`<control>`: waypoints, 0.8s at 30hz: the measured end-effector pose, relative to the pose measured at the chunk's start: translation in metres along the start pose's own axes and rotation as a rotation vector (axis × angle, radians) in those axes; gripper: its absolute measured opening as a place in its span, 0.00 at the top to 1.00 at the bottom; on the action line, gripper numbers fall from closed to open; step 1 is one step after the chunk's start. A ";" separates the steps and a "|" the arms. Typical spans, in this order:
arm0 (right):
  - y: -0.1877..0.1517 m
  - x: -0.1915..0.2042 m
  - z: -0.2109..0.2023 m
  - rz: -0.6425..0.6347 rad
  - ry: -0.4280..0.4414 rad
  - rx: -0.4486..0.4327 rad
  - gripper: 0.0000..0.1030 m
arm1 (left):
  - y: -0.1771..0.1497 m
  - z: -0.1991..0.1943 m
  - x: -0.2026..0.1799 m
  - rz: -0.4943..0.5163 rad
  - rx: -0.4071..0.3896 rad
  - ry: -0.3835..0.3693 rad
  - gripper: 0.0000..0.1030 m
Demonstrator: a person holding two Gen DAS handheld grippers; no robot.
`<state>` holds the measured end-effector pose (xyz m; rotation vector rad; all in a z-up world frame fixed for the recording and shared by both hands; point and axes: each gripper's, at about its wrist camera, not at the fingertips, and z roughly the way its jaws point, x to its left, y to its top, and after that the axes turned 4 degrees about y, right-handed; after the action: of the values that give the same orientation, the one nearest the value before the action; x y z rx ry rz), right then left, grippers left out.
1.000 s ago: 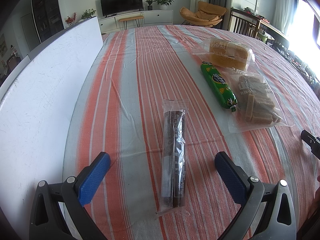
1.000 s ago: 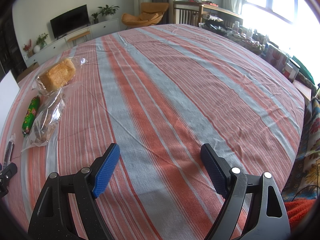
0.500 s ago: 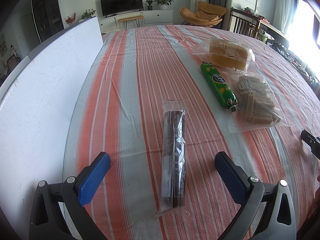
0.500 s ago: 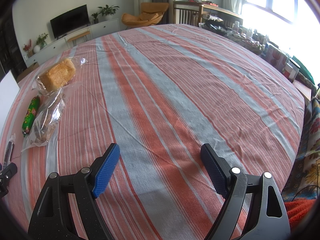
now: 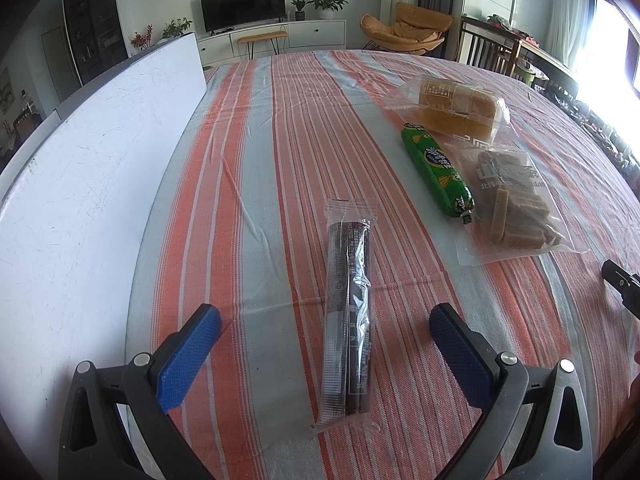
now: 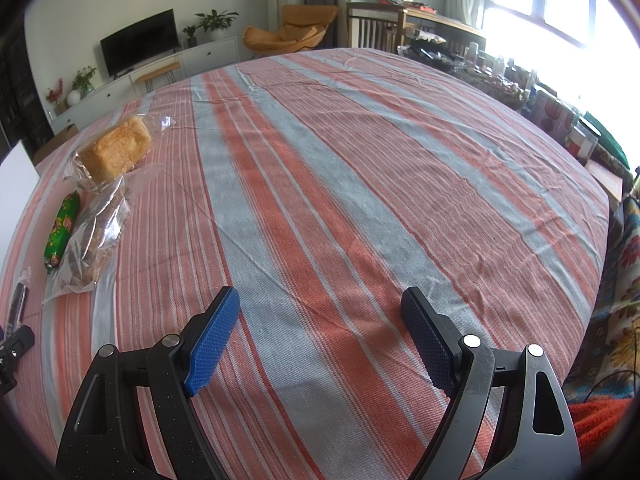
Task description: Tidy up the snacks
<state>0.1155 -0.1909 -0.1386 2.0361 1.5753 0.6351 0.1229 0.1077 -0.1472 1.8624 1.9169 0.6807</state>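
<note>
Print on the green sausage and dark bar seems Chinese, too small to read. Nothing has shifted; left hand-held gripper and right hand-held gripper stand wide apart, empty.

Lower centre, left view: long dark clear-wrapped snack bar lies alone on the cloth.
Left edge: white board walls the side.
Right view centre: striped red-and-grey tablecloth lies bare.
</note>
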 end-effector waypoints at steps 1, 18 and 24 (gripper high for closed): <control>0.000 0.000 0.000 0.000 0.000 0.000 0.17 | 0.000 0.000 0.000 0.000 0.000 0.000 0.00; 0.000 0.000 0.000 0.000 0.000 0.000 0.17 | 0.000 0.000 0.000 0.001 0.001 -0.001 0.00; 0.000 -0.001 0.000 0.005 0.010 -0.001 0.17 | -0.006 -0.017 -0.006 0.034 -0.034 -0.026 0.48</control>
<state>0.1150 -0.1921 -0.1383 2.0397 1.5751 0.6487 0.1080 0.1009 -0.1373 1.8776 1.8503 0.6911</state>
